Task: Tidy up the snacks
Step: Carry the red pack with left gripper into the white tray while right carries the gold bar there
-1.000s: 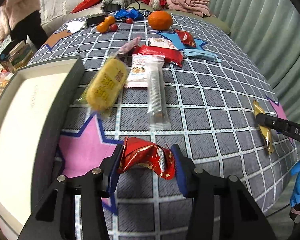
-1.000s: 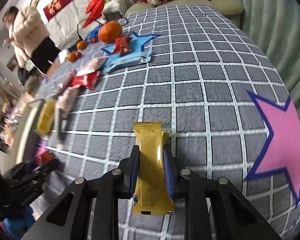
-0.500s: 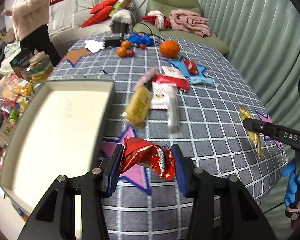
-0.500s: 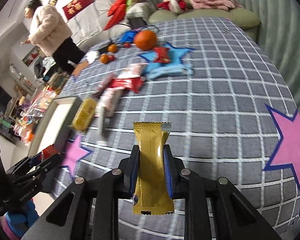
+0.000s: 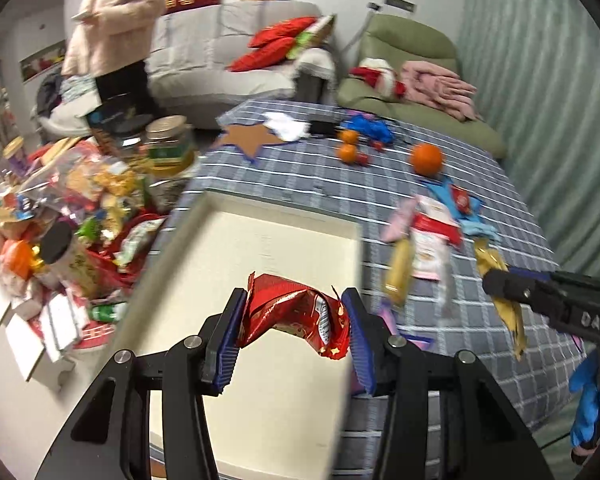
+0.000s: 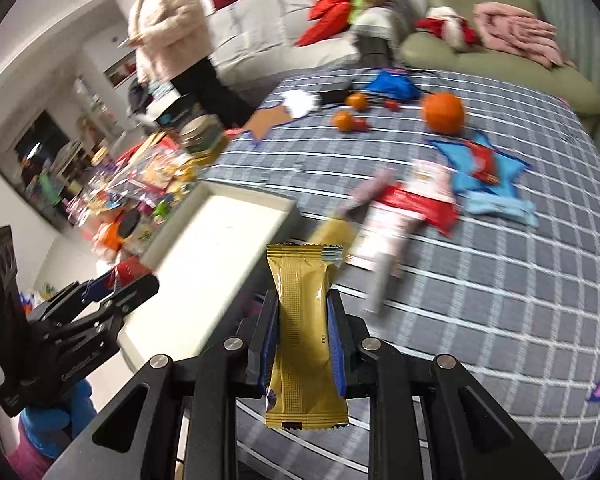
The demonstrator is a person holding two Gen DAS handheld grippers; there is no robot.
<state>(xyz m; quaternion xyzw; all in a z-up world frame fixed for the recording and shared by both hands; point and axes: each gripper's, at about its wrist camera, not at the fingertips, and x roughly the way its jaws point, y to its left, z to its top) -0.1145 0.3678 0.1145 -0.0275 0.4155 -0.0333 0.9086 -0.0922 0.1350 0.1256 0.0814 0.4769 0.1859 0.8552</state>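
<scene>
Both grippers had been carried toward the cream tray: left gripper clamped on a red foil packet, right gripper on a gold wafer bar.

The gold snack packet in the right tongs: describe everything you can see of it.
The gold snack packet is a long, narrow pillow pack of matte gold film with crimped, serrated seals at both ends and a faint dotted texture down its middle. It stands nearly upright, lengthwise between the pads of the right tongs, which are shut on its middle and pinch it slightly; both ends stick out free. It is lifted off the checked grey tablecloth, touching nothing else. From the left wrist view it hangs tilted beneath the tongs.
</scene>
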